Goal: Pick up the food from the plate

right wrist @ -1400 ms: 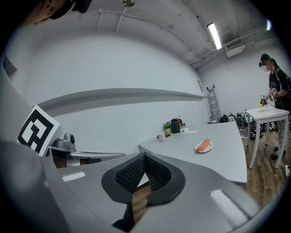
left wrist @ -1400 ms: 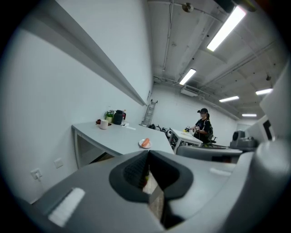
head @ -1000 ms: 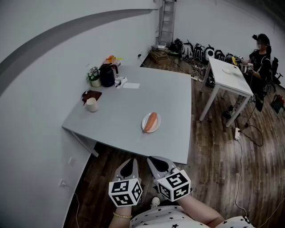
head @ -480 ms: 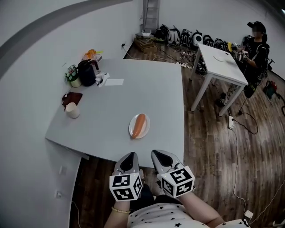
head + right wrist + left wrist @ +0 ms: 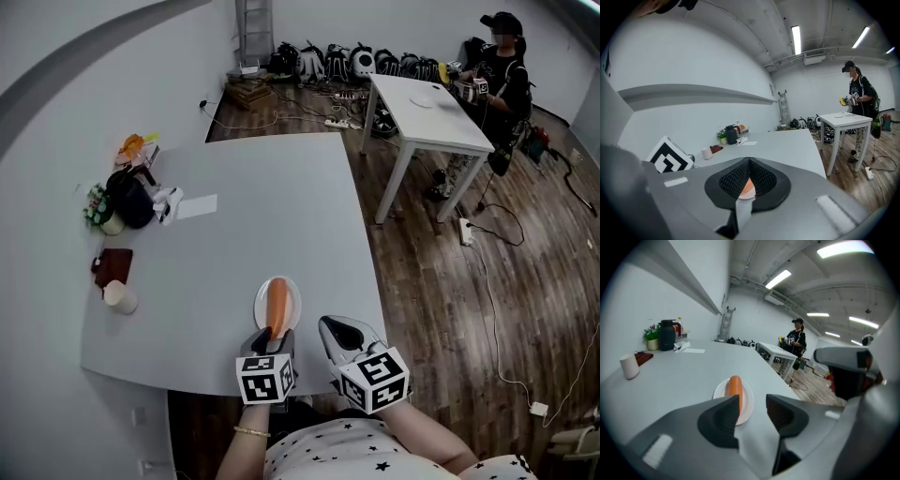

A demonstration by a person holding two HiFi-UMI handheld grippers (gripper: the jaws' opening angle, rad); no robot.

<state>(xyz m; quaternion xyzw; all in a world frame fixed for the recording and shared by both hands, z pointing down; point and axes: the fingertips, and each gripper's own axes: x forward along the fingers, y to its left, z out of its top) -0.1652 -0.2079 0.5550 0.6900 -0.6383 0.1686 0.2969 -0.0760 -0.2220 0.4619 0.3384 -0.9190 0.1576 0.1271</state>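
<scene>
**Left gripper opening on the approach — centre on the sausage before closing**

The sausage (image 5: pixel 276 303), orange and lying lengthwise away from the person, rests on a small white plate (image 5: pixel 293 298) near the front edge of the grey table (image 5: pixel 281 206). The left gripper (image 5: pixel 275 341) is at the plate's near rim with its jaws opening and nothing between them yet. In the left gripper view the sausage lies ahead, partly behind the left jaw, and the gap looks onto the plate's right side and bare table. The right gripper (image 5: pixel 328 326) hangs just beside the left one with its jaws together and holding nothing.

Step in hand, as I judge it: the reach, just before the grasp.

- Shift the left gripper slightly to its own left so the sausage sits in the middle of the gap, not behind one jaw.
- Let the jaws get wider than the sausage before going in.
- Come down across the sausage's width near mid-length — an end grip would likely let it droop or swing.
- Keep the tips just off the plate. It looks light and could slide or tip if a jaw catches the rim.
- Close gently; the sausage looks smooth and round and could squirt out.
- The right gripper is free and can stay clear, or steady the plate if it skates.

The mug (image 5: pixel 120 298) and kettle (image 5: pixel 131 202) are well apart, so they are not in the way.
</scene>
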